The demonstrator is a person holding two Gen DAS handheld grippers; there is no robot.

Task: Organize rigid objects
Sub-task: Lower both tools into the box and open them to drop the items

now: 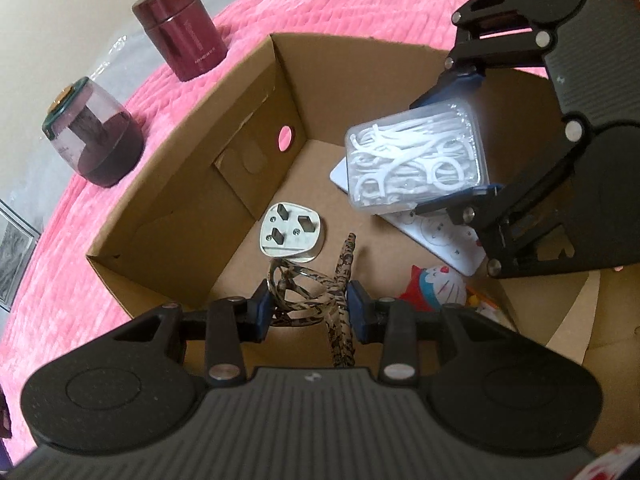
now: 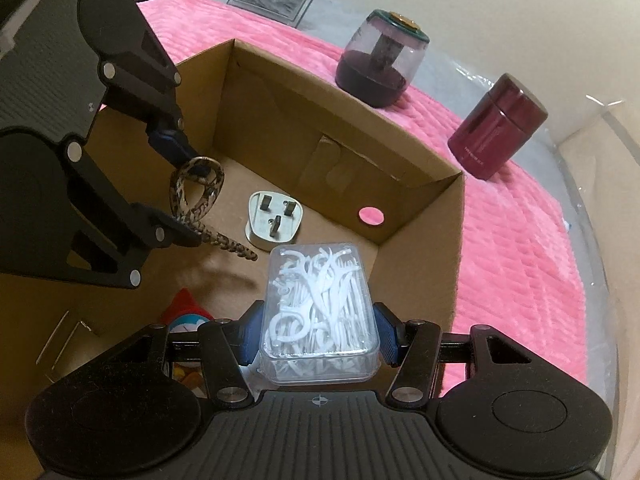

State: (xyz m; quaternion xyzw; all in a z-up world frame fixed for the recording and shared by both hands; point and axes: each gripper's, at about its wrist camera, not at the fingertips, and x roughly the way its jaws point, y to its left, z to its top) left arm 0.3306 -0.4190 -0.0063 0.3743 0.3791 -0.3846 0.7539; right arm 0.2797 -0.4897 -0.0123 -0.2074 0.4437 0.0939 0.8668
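**Two loads held over the box: what may slip, and what can be read**

The cardboard box (image 1: 192, 184) stands on a pink blanket (image 1: 360, 8), and both loads hang over its inside. The biggest risk, in my judgement, is the clear case of floss picks (image 2: 316, 316). The right tongs (image 2: 318, 340) grip it by its two long sides; the plastic looks smooth, so a tilt could let it slide out and fall on the white remote control (image 1: 436, 240) under it. The lid may also spring open.

The left tongs (image 1: 308, 308) are closed on a patterned, looped item (image 1: 308, 284), maybe a hair clip. The hold is on a thin part only, so it can swing and drop on the white plug (image 1: 290, 236). The two tongs are near each other, and a collision is possible.

Outside the box stand a dark red canister (image 2: 496, 136) and a domed jar (image 2: 380, 68). The canister has small print on its side, too blurred to read. The remote's button marks are also unreadable. A cartoon toy (image 1: 436, 284) lies in the box.
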